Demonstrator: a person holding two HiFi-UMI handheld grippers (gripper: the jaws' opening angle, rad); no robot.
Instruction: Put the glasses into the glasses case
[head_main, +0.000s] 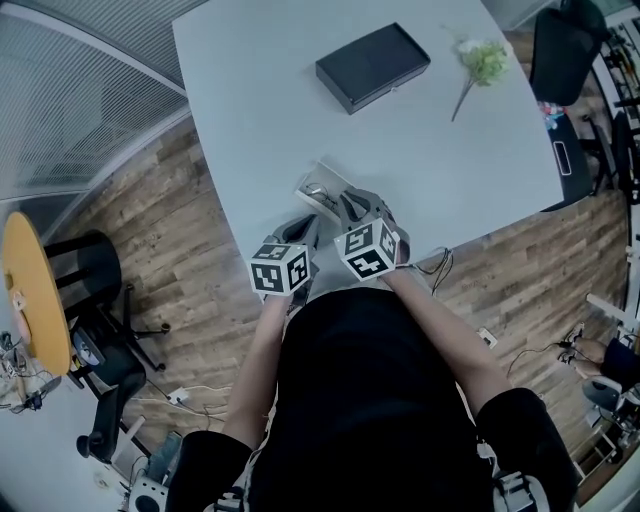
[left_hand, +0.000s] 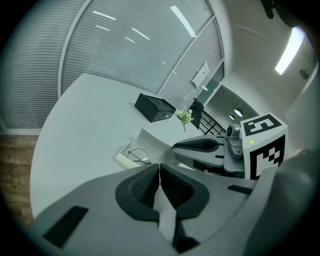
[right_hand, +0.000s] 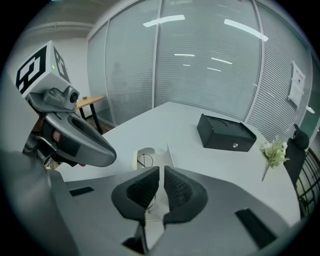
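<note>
Both jaws close behind glasses (left_hand: 136, 156) lying in case (left_hand: 151, 142).

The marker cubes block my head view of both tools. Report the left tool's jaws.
Observer: The left tool has its jaws pressed together, with nothing between them.
Operator: Now the right one.
Observer: The right tool shows a narrow slit between its jaws, and nothing is in it.
Operator: Check the glasses.
Observer: The glasses, with thin round wire rims, lie inside the white case, which is open.
</note>
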